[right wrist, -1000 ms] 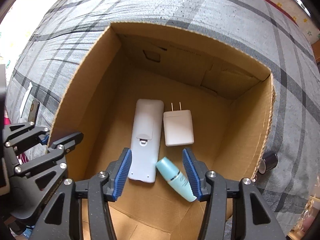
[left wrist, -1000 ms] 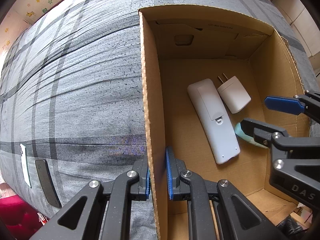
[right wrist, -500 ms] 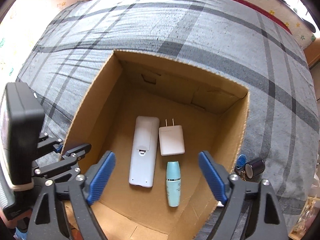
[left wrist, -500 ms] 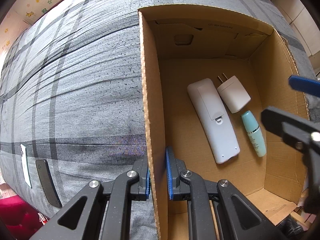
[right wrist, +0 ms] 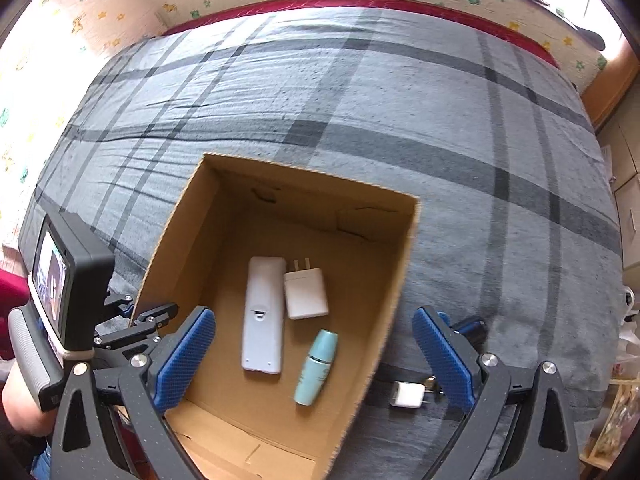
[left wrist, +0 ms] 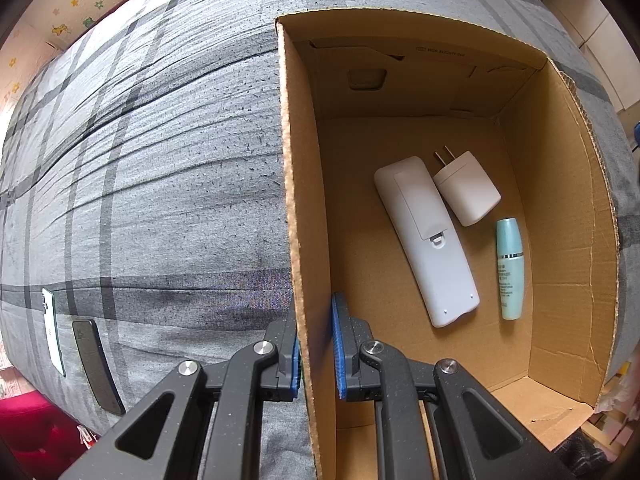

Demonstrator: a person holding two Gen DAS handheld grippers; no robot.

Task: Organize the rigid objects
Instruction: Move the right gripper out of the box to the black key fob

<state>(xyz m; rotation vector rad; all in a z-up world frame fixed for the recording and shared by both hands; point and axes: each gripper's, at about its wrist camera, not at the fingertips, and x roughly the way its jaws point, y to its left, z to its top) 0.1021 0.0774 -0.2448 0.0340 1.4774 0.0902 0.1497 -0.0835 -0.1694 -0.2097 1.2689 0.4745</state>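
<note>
An open cardboard box (left wrist: pixel 308 208) (right wrist: pixel 400 264) sits on a grey plaid bed. Inside lie a white remote (left wrist: pixel 426 240) (right wrist: pixel 262 316), a white charger plug (left wrist: pixel 466 192) (right wrist: pixel 306 290) and a teal tube (left wrist: pixel 509 268) (right wrist: pixel 316 366). My left gripper (left wrist: pixel 316 356) (right wrist: pixel 140 312) is shut on the box's left wall. My right gripper (right wrist: pixel 314 356) is wide open and empty, held high above the box. A small white charger (right wrist: pixel 408 396) and a dark cylinder (right wrist: pixel 470 326) lie on the bed right of the box.
A white phone (left wrist: pixel 52 330) and a dark flat device (left wrist: pixel 96 364) lie on the bed's left edge. Wallpapered walls and a red bed border (right wrist: pixel 320 2) surround the bed. Wooden furniture (right wrist: pixel 608 88) stands at the right.
My right gripper let go of the teal tube, opened wide and rose up and back out of the box. The tube now lies on the box floor. The left gripper stayed put.
</note>
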